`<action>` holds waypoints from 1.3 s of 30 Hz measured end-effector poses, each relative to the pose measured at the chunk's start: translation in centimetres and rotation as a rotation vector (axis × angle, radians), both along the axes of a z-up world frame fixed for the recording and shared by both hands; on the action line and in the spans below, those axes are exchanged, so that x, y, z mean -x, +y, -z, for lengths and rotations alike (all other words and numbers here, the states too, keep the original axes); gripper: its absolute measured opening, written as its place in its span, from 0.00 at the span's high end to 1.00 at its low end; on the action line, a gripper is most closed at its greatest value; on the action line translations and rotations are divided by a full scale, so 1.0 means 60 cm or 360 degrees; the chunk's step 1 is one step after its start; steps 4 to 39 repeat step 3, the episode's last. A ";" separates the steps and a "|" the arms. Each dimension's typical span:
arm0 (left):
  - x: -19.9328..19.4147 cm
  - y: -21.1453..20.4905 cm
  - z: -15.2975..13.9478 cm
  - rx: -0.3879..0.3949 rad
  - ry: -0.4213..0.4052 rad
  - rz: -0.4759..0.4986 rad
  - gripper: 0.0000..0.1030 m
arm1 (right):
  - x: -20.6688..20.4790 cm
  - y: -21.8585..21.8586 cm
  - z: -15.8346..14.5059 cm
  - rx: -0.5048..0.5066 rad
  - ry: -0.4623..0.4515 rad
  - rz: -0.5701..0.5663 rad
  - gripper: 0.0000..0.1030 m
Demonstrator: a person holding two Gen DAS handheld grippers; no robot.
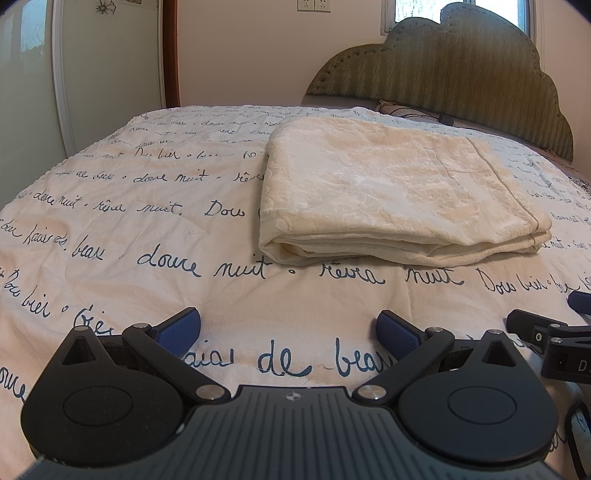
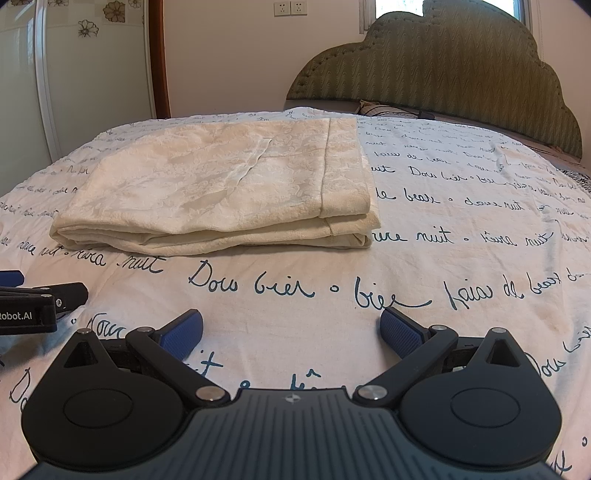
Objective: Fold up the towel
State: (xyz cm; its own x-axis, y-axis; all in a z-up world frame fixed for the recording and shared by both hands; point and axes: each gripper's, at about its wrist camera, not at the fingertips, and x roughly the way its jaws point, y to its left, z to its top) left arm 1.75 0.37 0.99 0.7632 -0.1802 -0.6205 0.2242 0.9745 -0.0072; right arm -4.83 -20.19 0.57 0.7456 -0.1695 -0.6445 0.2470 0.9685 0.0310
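Observation:
A cream towel (image 1: 388, 192) lies folded into a thick rectangle of several layers on the bed, its stacked edges facing me. In the right wrist view the same towel (image 2: 221, 192) sits ahead and to the left. My left gripper (image 1: 288, 332) stands open low over the bedspread, short of the towel, with nothing between its blue pads. My right gripper (image 2: 291, 332) is likewise open and empty, a little back from the towel's near right corner. Each gripper shows at the edge of the other's view: the right gripper (image 1: 546, 332) and the left gripper (image 2: 40, 306).
The bedspread (image 1: 147, 229) is white with dark blue handwriting. A green padded headboard (image 2: 443, 70) and a pillow (image 2: 384, 109) stand at the far right. A wardrobe door (image 2: 22, 92) and a wooden frame (image 2: 159, 55) stand on the left, with wall sockets (image 2: 290, 7) behind.

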 end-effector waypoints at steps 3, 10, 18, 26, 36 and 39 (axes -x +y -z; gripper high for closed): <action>0.001 -0.001 -0.001 -0.0004 0.0000 -0.0001 0.00 | 0.000 0.000 0.000 0.0002 0.0002 0.0000 0.00; 0.001 -0.001 -0.001 -0.0004 0.0000 -0.0001 0.00 | 0.000 0.000 0.000 0.0002 0.0002 0.0000 0.00; 0.001 -0.001 -0.001 -0.0004 0.0000 -0.0001 0.00 | 0.000 0.000 0.000 0.0002 0.0002 0.0000 0.00; 0.001 -0.001 -0.001 -0.0004 0.0000 -0.0001 0.00 | 0.000 0.000 0.000 0.0002 0.0002 0.0000 0.00; 0.001 -0.001 -0.001 -0.0004 0.0000 -0.0001 0.00 | 0.000 0.000 0.000 0.0002 0.0002 0.0000 0.00; 0.001 -0.001 -0.001 -0.0004 0.0000 -0.0001 0.00 | 0.000 0.000 0.000 0.0002 0.0002 0.0000 0.00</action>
